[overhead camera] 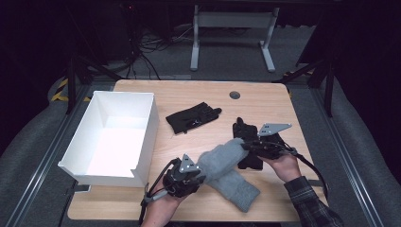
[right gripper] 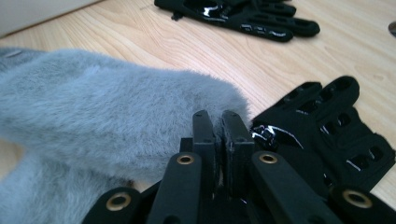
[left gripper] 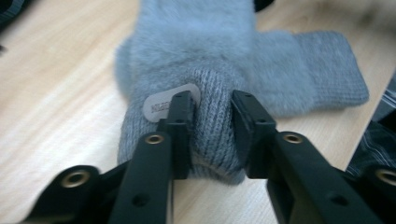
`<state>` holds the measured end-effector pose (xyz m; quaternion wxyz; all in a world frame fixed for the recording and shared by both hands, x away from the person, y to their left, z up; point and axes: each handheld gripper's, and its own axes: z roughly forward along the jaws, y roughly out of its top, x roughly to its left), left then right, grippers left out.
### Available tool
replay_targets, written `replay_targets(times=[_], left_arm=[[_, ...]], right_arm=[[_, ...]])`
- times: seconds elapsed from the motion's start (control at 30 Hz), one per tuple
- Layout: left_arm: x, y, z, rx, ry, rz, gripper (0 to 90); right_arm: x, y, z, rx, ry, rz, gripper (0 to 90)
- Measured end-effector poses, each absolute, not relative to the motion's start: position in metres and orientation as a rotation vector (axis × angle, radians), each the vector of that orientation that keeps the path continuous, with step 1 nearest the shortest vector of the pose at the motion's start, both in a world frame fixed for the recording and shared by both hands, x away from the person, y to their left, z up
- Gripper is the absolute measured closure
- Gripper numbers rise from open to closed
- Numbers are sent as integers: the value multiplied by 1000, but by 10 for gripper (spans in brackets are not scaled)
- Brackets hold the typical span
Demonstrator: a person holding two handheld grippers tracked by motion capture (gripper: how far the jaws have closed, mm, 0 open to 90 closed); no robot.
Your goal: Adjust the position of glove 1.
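Wooden surface [overhead camera: 203, 94] carries a white box [overhead camera: 113, 137]; right of it, a grey mitten [overhead camera: 222, 158] spans both grippers, long axis between them. Left gripper [left gripper: 212, 105] fingers pinch its knit cuff; right gripper [right gripper: 217, 123] fingers clamp nearly shut on its furry tip.

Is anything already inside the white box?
No: in the high view the white box shows a bare floor, and the grey mittens and black gloves lie on the table.
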<state>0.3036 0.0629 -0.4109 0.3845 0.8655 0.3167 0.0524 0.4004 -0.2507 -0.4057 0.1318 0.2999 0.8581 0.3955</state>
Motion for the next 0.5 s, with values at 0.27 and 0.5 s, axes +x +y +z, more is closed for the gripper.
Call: replay_targets(times=[0.27,0.5], left_arm=[[323,71,-401,2150,780,123,478],[367,64,-402,2131,781,106,480]], right_arm=[[404,-250,-409,863,2490,1144,864],[405,-249,-410,849,2491,1141,864]])
